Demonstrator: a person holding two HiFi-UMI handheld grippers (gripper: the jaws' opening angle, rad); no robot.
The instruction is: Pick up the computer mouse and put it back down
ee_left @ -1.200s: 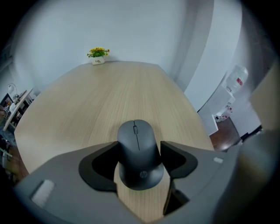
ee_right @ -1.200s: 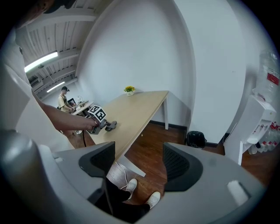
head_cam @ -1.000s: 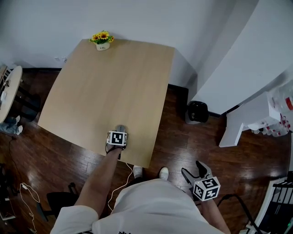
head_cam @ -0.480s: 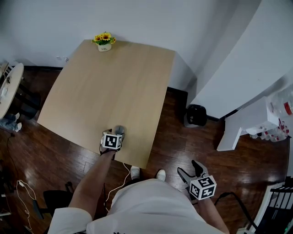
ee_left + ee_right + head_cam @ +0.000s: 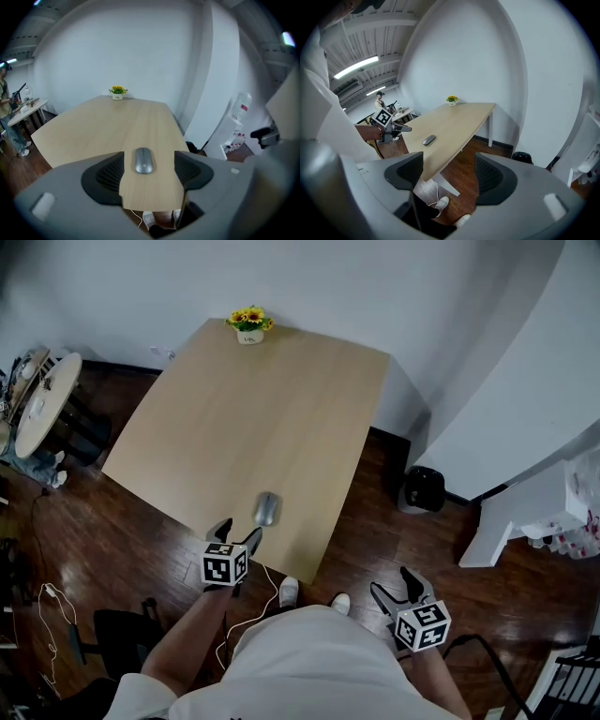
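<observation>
Currently: mouse (image 5: 266, 509) lying free on bench (image 5: 234, 409)

The mouse rests close to the bench's near edge, untouched. The left hand-held gripper (image 5: 239, 532) sits just short of it, jaws wide and empty. In the left gripper view the mouse is dead ahead at 12 o'clock, long axis running 12 to 6 along the jaws' line. The right hand-held gripper (image 5: 389, 579), likewise wide and empty, hangs off the bench, well apart. Left is judged the nearer.
</observation>
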